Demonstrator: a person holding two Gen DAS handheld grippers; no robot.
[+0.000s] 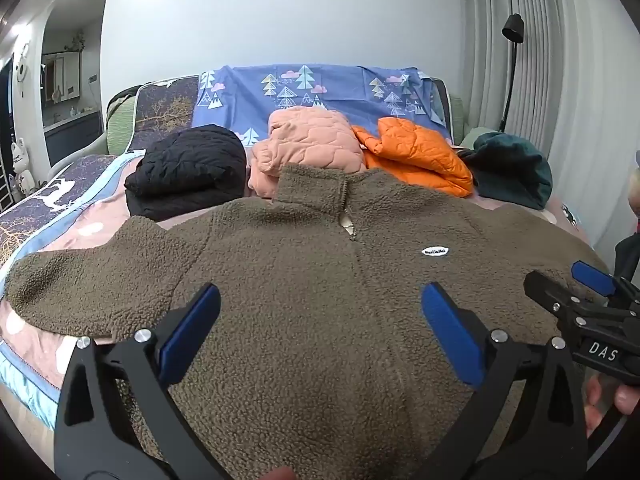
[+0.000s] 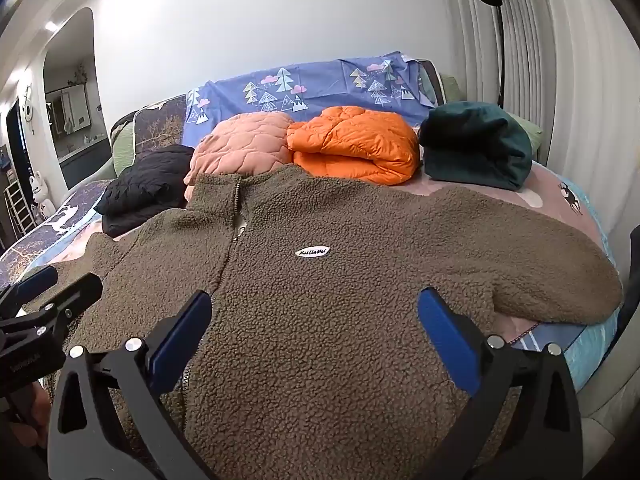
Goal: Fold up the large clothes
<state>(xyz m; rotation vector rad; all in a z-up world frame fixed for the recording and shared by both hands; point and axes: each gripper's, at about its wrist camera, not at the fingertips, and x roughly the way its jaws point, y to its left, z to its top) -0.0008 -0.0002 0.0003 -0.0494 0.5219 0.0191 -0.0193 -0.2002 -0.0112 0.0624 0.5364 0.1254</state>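
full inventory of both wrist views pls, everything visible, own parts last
fleece jacket: 1, olive-brown, spread flat on the near part of the bed, sleeves out
white label: 1, on the jacket's chest
black jacket: 1, folded, far left in the row behind
pink jacket: 1, quilted, folded, next along
orange jacket: 1, puffy, folded, right of pink
dark green garment: 1, folded, far right
bed cover: 1, pink and navy print
blue tree-print sheet: 1, draped behind the row
floor lamp: 1, black, by the curtain
left gripper: 1, black with blue pads, jaws open over the jacket
right gripper: 1, same, jaws open
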